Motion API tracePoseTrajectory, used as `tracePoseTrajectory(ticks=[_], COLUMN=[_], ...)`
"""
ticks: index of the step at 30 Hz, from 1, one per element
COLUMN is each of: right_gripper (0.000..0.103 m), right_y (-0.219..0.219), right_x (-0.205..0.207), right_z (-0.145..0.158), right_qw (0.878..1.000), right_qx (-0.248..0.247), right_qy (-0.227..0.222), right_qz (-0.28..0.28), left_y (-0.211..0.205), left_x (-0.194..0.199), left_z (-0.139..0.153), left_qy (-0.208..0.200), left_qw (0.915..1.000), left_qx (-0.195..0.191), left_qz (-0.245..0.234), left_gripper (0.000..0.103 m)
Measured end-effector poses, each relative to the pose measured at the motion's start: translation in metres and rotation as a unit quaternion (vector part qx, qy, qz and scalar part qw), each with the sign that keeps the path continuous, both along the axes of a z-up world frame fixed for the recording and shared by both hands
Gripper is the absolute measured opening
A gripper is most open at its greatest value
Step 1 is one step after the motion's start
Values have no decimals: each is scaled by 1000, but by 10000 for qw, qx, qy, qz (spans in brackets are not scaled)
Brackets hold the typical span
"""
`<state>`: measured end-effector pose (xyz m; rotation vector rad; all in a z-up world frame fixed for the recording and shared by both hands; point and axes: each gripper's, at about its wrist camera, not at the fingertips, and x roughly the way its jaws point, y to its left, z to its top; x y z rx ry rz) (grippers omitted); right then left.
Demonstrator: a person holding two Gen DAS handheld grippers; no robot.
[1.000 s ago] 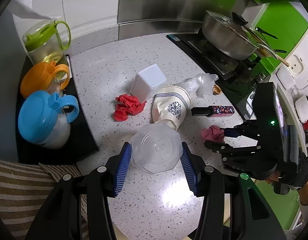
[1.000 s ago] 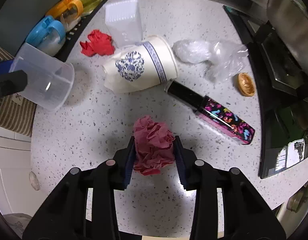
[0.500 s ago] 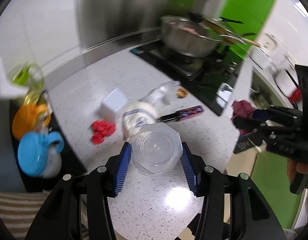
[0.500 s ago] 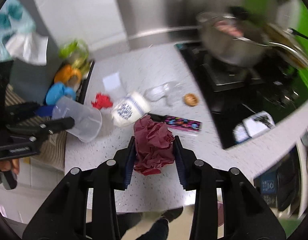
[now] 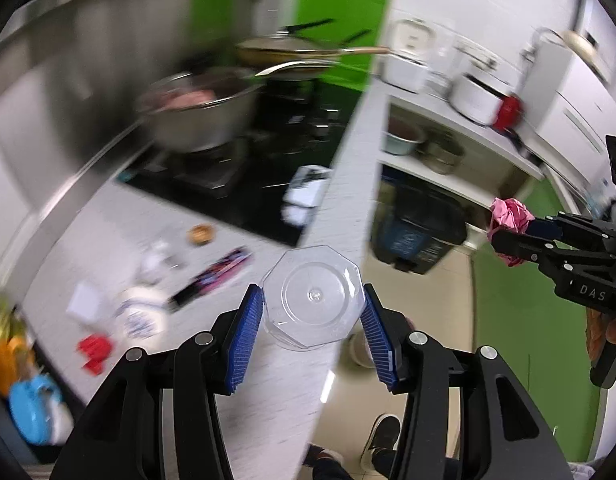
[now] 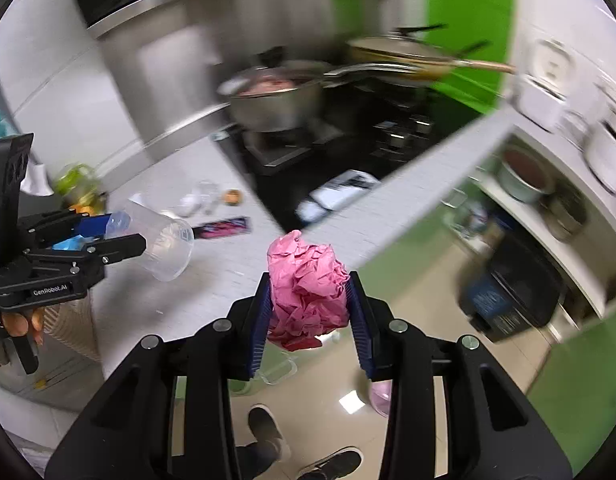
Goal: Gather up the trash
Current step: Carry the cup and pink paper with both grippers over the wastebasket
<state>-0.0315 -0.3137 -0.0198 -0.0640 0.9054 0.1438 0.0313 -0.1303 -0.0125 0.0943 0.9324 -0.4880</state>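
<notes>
My left gripper (image 5: pixel 313 320) is shut on a clear plastic cup (image 5: pixel 313 295), held in the air past the counter's front edge. It also shows in the right wrist view (image 6: pixel 164 242). My right gripper (image 6: pixel 308 312) is shut on a crumpled pink paper ball (image 6: pixel 306 300), also lifted off the counter, and seen in the left wrist view (image 5: pixel 507 220). On the speckled counter (image 5: pixel 108 232) lie a patterned paper cup (image 5: pixel 142 318), a red crumpled paper (image 5: pixel 94 352), a dark printed tube (image 5: pixel 212 276), a clear plastic bag (image 5: pixel 158 256) and a small orange cap (image 5: pixel 201 234).
A black stove (image 5: pixel 236 184) with a steel pot (image 5: pixel 196 116) and pans stands at the counter's far end. Coloured jugs (image 5: pixel 32 404) sit at the left. A dark bin (image 5: pixel 417 232) stands on the floor under white shelves. My shoes (image 6: pixel 268 432) show below.
Both grippers have lifted away from the counter and swung right toward the floor and the dark bin, each still holding its item. The views are motion-blurred.
</notes>
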Motion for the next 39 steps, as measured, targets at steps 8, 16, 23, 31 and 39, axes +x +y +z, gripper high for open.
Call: tracePoseTrajectory(ticks=[8,16,23,31,39], right_gripper=[37,37,37,37,37], right_y=[-110,-182,-224,-270,-306], right_x=[-56,-80,-74,-66,-65], right_z=[-16,-47,-113,-227,-327], right_qw=[9965,9933,9884,9796,9719], right_qx=[-6,41,149,321,389], right_qy=[77,366,603,818,1053], right_qz=[-830,-1099,-1387,-1810,-2068], left_y=[-112,-189,-236,-287,-333], left_x=[-28,-40,-26,-5,8], left_z=[-19,-58,-130,-256,-380], left_qy=[104,406,724,1054,1428], left_qw=[9972,9931,9852,9731,9586], left_qx=[-29,62,251,491,734], left_qz=[-741,-1100,-1531,-1990,-2352], left_gripper=[49,49,49,49,49])
